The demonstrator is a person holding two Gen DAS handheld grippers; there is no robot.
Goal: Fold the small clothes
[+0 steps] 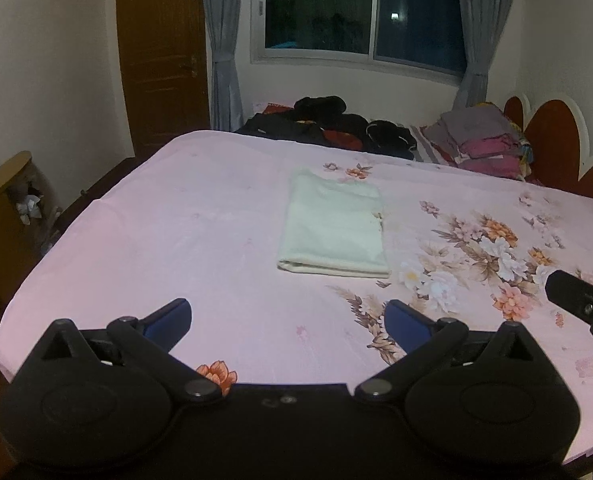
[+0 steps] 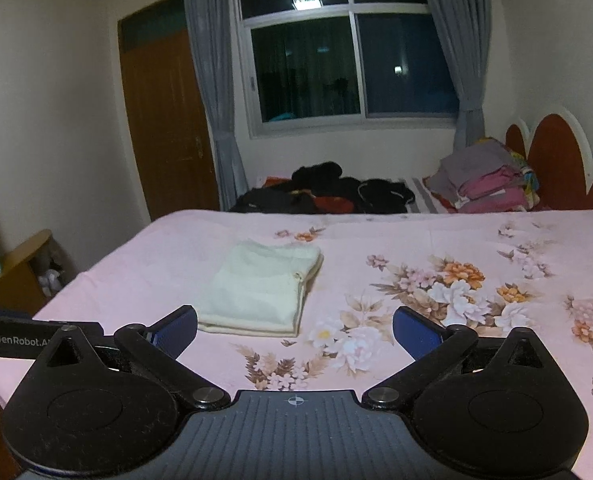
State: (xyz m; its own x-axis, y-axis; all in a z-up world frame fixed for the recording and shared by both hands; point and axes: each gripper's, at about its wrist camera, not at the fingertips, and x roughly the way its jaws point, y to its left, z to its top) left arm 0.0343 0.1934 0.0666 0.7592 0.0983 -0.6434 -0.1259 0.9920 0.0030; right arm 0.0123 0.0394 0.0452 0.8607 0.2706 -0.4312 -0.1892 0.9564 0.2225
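From where I stand, the fold looks finished: the small pale cream cloth (image 1: pixel 333 224) lies as a neat layered rectangle on the pink floral bedsheet (image 1: pixel 156 220), edges squared, nothing trailing. What might be left, I'd guess, is setting it aside or fetching another piece; the dark heap of clothes (image 1: pixel 328 124) and the grey and maroon stack of folded garments (image 1: pixel 482 138) at the far end of the bed suggest more could follow, though I can't tell which are meant for folding.

The left gripper (image 1: pixel 288 320) hovers over the near side of the sheet with its blue-padded jaws spread wide and empty; the cloth sits well ahead of them, roughly centred, untouched. The right gripper (image 2: pixel 294 326) is likewise splayed fully apart, gripping nothing; in its view the cloth (image 2: pixel 262 290) lies ahead and left of centre, its near edge just beyond the left pad but apart from it.
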